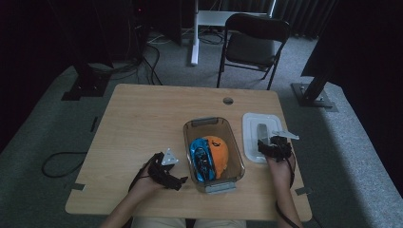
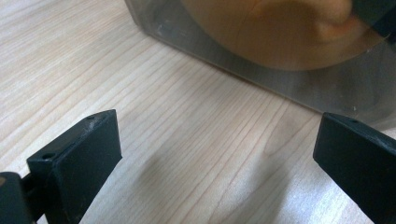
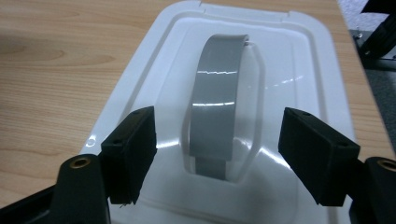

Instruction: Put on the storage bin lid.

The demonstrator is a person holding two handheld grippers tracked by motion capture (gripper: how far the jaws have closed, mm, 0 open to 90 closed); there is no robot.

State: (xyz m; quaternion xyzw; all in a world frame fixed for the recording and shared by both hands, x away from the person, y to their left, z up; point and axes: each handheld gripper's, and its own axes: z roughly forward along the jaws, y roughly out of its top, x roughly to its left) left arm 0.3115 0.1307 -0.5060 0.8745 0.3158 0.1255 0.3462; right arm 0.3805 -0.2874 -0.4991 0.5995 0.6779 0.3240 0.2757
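Note:
A clear plastic bin [image 1: 192,142] stands at the middle of the wooden table, with an orange plush toy [image 1: 218,151] and a blue object [image 1: 199,156] inside. Its white lid [image 1: 250,124] lies flat to the right, a grey handle [image 1: 262,129] along its middle. My right gripper [image 1: 270,145] hovers over the lid's near end. In the right gripper view its jaws [image 3: 219,126] stand apart on either side of the grey handle [image 3: 219,79], with gaps on both sides. My left gripper [image 1: 179,179] rests open just left of the bin; its jaws [image 2: 219,128] face the bin wall [image 2: 261,74] with bare wood between them.
A folding chair [image 1: 254,40] and a white desk leg [image 1: 194,33] stand on the floor beyond the table. A cable hole [image 1: 228,100] sits near the table's far edge. Bare wood stretches across the left and far side of the table [image 1: 142,118].

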